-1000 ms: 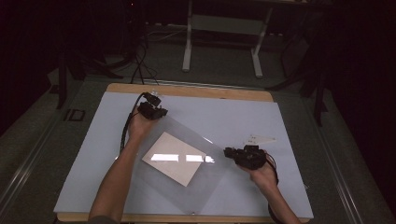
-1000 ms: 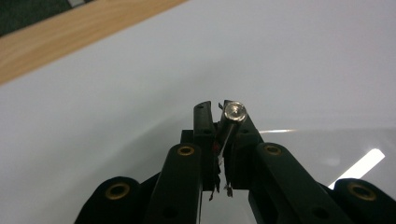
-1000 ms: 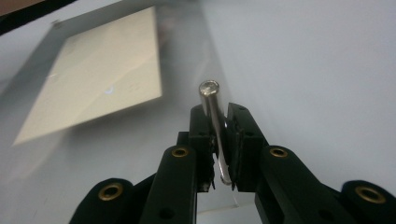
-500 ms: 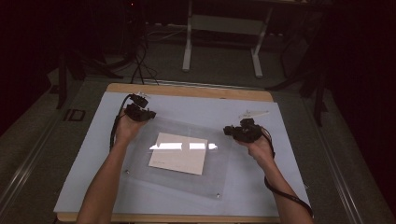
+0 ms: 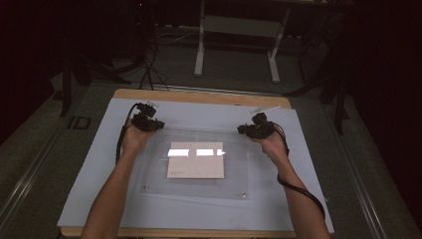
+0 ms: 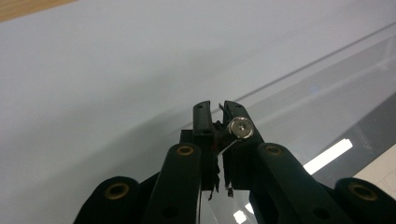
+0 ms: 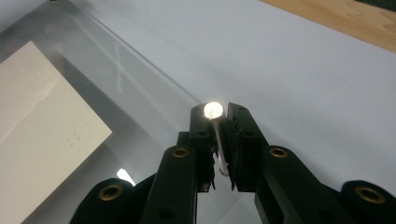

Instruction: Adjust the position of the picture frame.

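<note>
A clear plastic plate lies square on the pale mat, with a cream card under its middle. My left gripper is at the plate's far left corner and my right gripper at its far right corner. In the left gripper view the left gripper is shut on the plate edge beside a silver corner screw. In the right gripper view the right gripper is shut on the plate corner, with a shiny screw at its tips and the card to the left.
The pale mat covers a wooden table whose far edge shows behind the grippers. Two small screws mark the plate's near corners. Dark floor, cables and a stand's legs lie beyond the table.
The plate has turned from a skewed, diamond-like position to square with the table. Both grippers moved away from me, and the right one swung to the far right corner.
</note>
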